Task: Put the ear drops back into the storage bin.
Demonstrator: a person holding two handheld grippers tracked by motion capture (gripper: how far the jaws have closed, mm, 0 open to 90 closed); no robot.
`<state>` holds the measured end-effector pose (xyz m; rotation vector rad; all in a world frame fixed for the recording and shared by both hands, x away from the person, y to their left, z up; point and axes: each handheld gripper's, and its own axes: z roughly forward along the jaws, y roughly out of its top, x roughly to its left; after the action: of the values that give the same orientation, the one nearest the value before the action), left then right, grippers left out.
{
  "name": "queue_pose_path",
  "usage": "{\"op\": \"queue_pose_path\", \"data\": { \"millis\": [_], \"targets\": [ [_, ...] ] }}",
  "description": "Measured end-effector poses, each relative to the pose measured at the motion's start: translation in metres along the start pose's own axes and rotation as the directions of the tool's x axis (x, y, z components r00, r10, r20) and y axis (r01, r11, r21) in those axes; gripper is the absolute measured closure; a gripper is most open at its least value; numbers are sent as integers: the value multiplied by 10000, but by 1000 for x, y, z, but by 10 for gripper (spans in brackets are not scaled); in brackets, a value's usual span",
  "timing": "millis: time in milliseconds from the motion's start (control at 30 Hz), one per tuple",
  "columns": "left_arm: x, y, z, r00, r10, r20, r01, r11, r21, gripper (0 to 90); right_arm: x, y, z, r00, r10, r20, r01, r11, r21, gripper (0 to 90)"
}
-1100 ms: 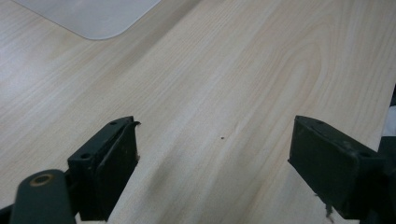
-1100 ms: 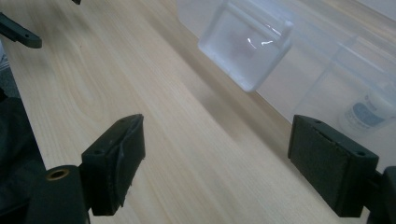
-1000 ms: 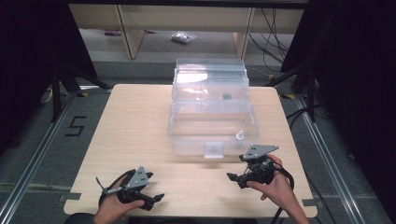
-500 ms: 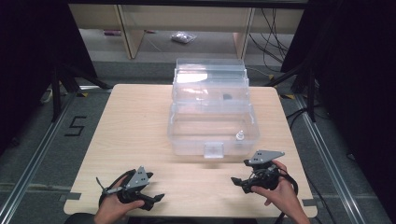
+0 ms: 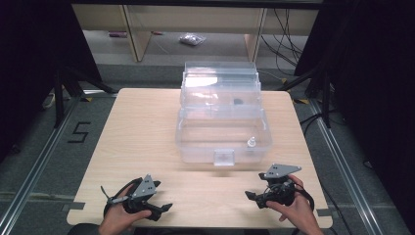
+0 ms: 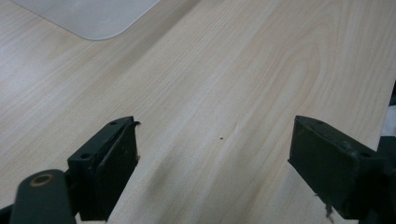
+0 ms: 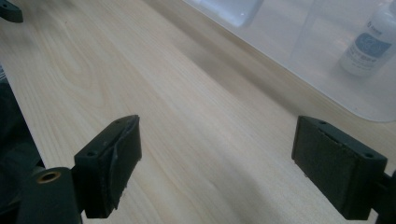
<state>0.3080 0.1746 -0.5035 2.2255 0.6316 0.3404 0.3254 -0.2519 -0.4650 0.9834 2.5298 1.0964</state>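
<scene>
Both claws parked at the near edge of the worktop, nothing held, the clear box ahead.

At lower left of the high view my left claw rests low on the worktop with its jaws spread wide and only bare wood between them. At the middle of the frame stands the clear plastic storage box, lid up, its front latch facing me; a small white bottle stands upright inside near its right front corner. At lower right my right claw is likewise spread and empty, with the box wall and bottle at the upper right of its own view. I judge this the approach step: next, the right claw must go forward over the front wall and line its jaws up on the bottle.
</scene>
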Motion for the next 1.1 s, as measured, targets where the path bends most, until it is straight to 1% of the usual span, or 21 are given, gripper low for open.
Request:
{"op": "queue_pose_path", "data": {
  "millis": [67, 167, 233, 267, 300, 333, 367, 400, 433, 500, 533, 567, 633, 667, 700, 733, 800, 867, 1000, 1033, 1100],
  "targets": [
    [0, 0, 0, 10000, -25, 62, 25, 10000, -15, 148, 2, -2, 0, 9998, 171, -64, -170, 9998, 61, 165],
    [1, 0, 0, 10000, 78, -14, -78, 10000, 59, 148, 1, -5, 1, 10000, 18, -65, -17, 9999, 156, 165],
    [0, 0, 0, 10000, -14, -4, 14, 10000, 2, 148, 1, -6, 1, 10000, 85, 7, -85, 9998, 170, 165],
    [0, 0, 0, 10000, -13, -4, 13, 10000, -2, 148, 1, -7, 0, 9999, -89, 59, 88, 9998, 158, 165],
    [0, 0, -1, 10000, 55, -14, -55, 10000, 55, 149, 3, -10, 2, 9998, 37, 194, -37, 10000, 13, 165],
    [0, 0, 0, 9999, -110, -48, 110, 9999, 19, 149, 3, -10, 2, 9998, 37, 194, -37, 10000, 13, 165],
    [0, 0, 0, 9999, -85, -54, 85, 10000, 16, 148, 5, -10, -1, 9995, 279, 172, -285, 9989, 376, 164],
    [0, 0, 0, 9999, -93, -49, 93, 10000, 15, 148, 4, -12, 1, 9996, 107, 266, -113, 9998, 191, 165],
    [0, 0, 0, 10000, -71, -24, 71, 10000, 39, 149, 3, -14, 0, 9997, -61, 241, 54, 9996, 280, 164],
    [0, 0, 0, 10000, -77, -23, 77, 10000, 44, 148, 3, -15, -1, 9998, -21, 177, 15, 9994, 339, 165],
    [0, 0, 0, 10000, -75, -27, 76, 10000, 42, 148, 5, -17, 0, 9995, 185, 275, -193, 9993, 308, 165],
    [0, 0, -1, 10000, 80, -12, -80, 10000, 56, 148, 5, -18, -1, 9993, 69, 360, -88, 9985, 543, 165],
    [0, 0, -1, 10000, 67, -19, -67, 10000, 53, 148, 5, -19, -1, 9994, 45, 335, -65, 9983, 583, 165],
    [0, 0, -1, 10000, 59, -25, -59, 10000, 45, 148, 6, -21, 1, 9987, 32, 504, -56, 9988, 479, 165],
    [0, 0, 0, 10000, 70, -42, -70, 10000, 28, 148, 6, -21, -1, 9988, -30, 497, -4, 9977, 684, 165],
    [0, 0, -1, 10000, 75, -46, -74, 10000, 25, 148, 6, -21, -1, 9988, -30, 497, -4, 9977, 684, 165],
    [0, 0, -1, 10000, 73, -43, -73, 10000, 30, 148, 10, -23, 0, 9988, 240, 437, -267, 9977, 625, 165],
    [-1, 0, 0, 10000, -34, -2, 34, 10000, -59, 148, 8, -24, 0, 9991, 115, 417, -142, 9977, 662, 165],
    [0, 0, 0, 10000, -3, 6, 3, 10000, -33, 148, 8, -25, 0, 9991, 69, 414, -96, 9978, 655, 165],
    [0, 0, 0, 10000, -5, 10, 5, 10000, -34, 148, 7, -25, 0, 9990, -58, 433, 23, 9969, 792, 165],
    [-1, 0, 1, 9999, -125, 59, 126, 9998, -133, 148, 7, -25, 2, 9989, 37, 463, -71, 9972, 748, 165]
  ]
}}
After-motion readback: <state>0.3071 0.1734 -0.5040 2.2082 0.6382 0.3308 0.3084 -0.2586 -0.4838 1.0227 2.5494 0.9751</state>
